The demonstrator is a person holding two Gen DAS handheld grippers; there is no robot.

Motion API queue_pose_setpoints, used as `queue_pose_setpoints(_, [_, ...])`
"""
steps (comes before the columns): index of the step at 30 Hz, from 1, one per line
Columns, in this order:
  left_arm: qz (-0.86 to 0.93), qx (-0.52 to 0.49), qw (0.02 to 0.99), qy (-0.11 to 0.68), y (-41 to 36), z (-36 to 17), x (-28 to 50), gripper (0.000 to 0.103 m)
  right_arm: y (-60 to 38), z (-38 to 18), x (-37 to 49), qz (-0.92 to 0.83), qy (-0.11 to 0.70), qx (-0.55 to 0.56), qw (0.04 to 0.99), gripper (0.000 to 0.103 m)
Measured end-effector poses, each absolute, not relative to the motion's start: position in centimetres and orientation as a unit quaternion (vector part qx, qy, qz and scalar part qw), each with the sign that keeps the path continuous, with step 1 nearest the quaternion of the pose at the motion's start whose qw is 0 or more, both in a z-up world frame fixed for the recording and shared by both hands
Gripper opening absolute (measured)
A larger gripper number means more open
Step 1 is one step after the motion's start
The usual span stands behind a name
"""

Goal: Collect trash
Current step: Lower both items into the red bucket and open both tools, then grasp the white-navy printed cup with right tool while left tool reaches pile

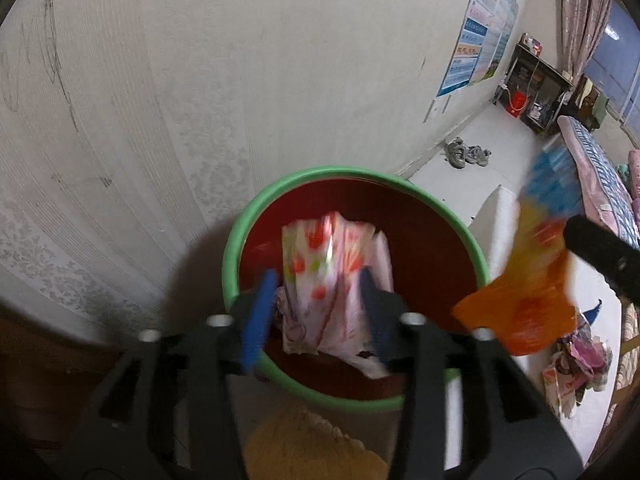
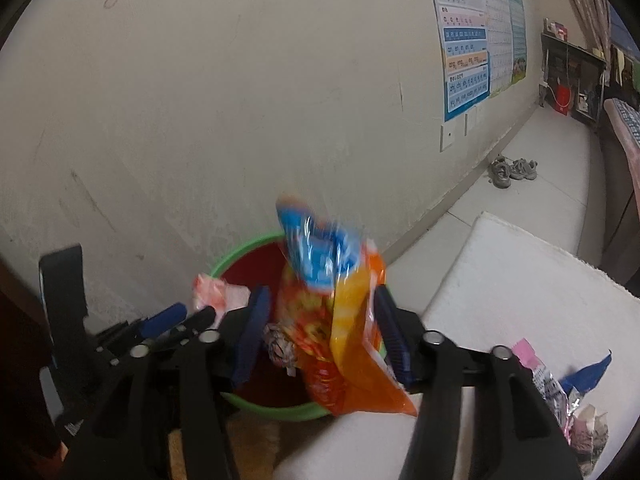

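A red bin with a green rim (image 1: 240, 232) (image 2: 240, 249) stands on the floor against the wall. My left gripper (image 1: 318, 276) (image 2: 192, 312) hovers over it, jaws apart. A pink-white wrapper with red spots (image 1: 328, 272) (image 2: 218, 296) hangs blurred between its blue pads (image 1: 260, 312), with a gap on the left side. My right gripper (image 2: 320, 292) is beside it over the bin's right half. An orange and blue snack bag (image 2: 344, 320) (image 1: 532, 280) sits blurred between its spread fingers (image 2: 252, 332) without a firm pinch.
Several more wrappers (image 2: 560, 396) (image 1: 576, 360) lie heaped on a white mat (image 2: 500, 280) right of the bin. Grey shoes (image 2: 512, 170) sit by the wall farther back. A dark shelf (image 1: 536, 92) and a bed are at the far right. A tan fuzzy mat (image 1: 312, 448) lies below the bin.
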State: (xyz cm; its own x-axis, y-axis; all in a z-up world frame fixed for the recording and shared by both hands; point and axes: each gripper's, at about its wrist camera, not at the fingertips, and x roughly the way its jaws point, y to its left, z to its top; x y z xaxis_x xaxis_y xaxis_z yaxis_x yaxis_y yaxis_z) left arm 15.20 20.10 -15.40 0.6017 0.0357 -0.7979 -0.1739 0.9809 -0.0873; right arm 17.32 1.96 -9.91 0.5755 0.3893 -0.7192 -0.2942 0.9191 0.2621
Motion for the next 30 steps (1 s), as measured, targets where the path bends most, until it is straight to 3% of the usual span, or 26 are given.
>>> queue_pose_setpoints(13, [0.056, -0.074, 0.896, 0.435, 18.6, -14.1, 12.3, 0.057, -1.7, -10.2, 12.8, 0.176, 0.427, 0.056, 0.885, 0.058])
queue_pose_setpoints(30, [-0.016, -0.062, 0.876, 0.477, 10.2, -14.9, 6.5, 0.059, -15.5, -15.3, 0.1, 0.035, 0.485, 0.076, 0.871, 0.062])
